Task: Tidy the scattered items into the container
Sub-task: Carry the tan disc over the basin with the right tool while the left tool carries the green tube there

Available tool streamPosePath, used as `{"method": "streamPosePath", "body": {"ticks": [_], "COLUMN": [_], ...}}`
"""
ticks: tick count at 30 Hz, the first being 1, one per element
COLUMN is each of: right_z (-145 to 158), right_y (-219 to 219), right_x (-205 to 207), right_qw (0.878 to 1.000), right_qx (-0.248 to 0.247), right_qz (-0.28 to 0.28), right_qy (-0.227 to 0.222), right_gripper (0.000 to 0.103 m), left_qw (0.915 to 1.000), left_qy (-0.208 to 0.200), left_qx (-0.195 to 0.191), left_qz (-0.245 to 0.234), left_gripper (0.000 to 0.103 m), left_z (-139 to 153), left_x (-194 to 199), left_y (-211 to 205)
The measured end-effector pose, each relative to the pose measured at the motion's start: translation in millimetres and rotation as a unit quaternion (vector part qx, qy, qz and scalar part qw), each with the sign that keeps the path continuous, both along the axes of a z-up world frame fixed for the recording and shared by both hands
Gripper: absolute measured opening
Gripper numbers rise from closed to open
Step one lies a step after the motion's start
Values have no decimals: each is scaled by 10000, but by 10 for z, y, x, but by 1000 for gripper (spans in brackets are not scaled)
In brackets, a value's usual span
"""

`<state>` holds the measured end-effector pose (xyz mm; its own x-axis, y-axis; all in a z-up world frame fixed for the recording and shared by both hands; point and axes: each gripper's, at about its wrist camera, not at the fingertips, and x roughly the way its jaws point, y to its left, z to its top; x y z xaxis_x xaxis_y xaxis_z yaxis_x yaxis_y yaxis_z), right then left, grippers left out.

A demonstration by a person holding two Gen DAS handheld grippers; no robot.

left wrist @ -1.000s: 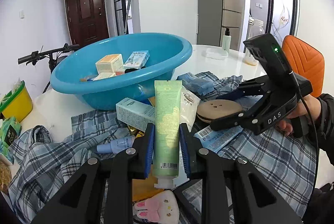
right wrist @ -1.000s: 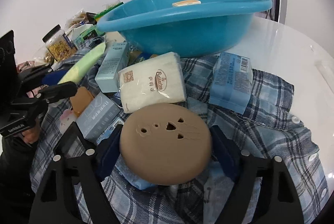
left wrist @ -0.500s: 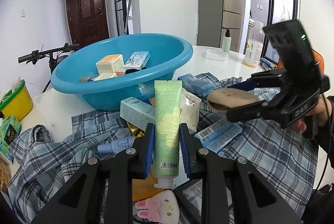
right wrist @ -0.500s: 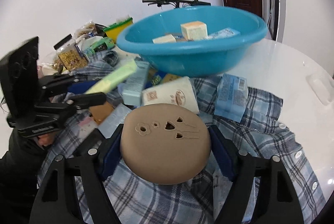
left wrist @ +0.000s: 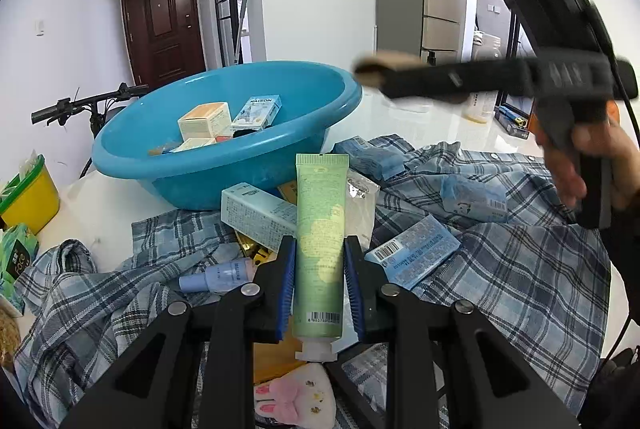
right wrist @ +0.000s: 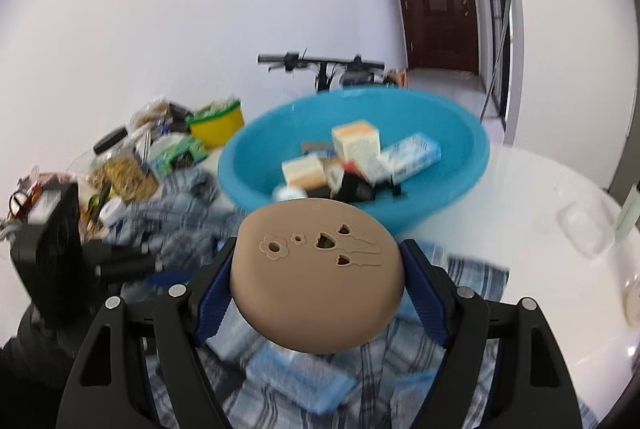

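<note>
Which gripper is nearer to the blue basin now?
Right. The right gripper, holding the tan disc, is raised near the blue basin's rim; the left gripper is lower, farther back, clamping the green tube.

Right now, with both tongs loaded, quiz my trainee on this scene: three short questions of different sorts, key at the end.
1. True or false: the left tongs are shut on the green tube.
2. Multiple choice: the tan round case held by the right tongs is
A. lying on the plaid shirt
B. held up in the air near the blue basin
C. already inside the basin
3. Fill in: the boxes already tidied lie inside the blue ____.

Key: 1 true; 2 B; 3 basin.
</note>
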<state>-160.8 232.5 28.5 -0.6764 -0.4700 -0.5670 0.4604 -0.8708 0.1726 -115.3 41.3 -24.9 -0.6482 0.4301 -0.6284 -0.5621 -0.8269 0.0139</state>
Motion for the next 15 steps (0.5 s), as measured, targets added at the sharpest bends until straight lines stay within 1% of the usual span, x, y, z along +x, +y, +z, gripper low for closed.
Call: {"method": "streamPosePath", "body": {"ticks": [6, 8, 11, 15], "right_z": [254, 285, 248, 49], "right_y": [-253, -326, -389, -373], "right_x": [-224, -340, -572, -807], "right_qw": [9988, 9982, 9971, 9965], "right_qx": [145, 214, 300, 330], "right_qz": [-129, -181, -317, -516], "right_qy": [448, 535, 627, 561], "right_gripper": [77, 77, 77, 77], "left_qw": [10000, 10000, 10000, 9999], "left_qy": [-33, -34, -45, -62], "left_qx": [-21, 13, 31, 36], "left_qz": [39, 49, 79, 87], "left_gripper": [25, 25, 25, 25], "left_z": [-10, -3, -5, -6], "left_x": [-7, -12, -26, -31], "left_y": [-5, -20, -29, -31]}}
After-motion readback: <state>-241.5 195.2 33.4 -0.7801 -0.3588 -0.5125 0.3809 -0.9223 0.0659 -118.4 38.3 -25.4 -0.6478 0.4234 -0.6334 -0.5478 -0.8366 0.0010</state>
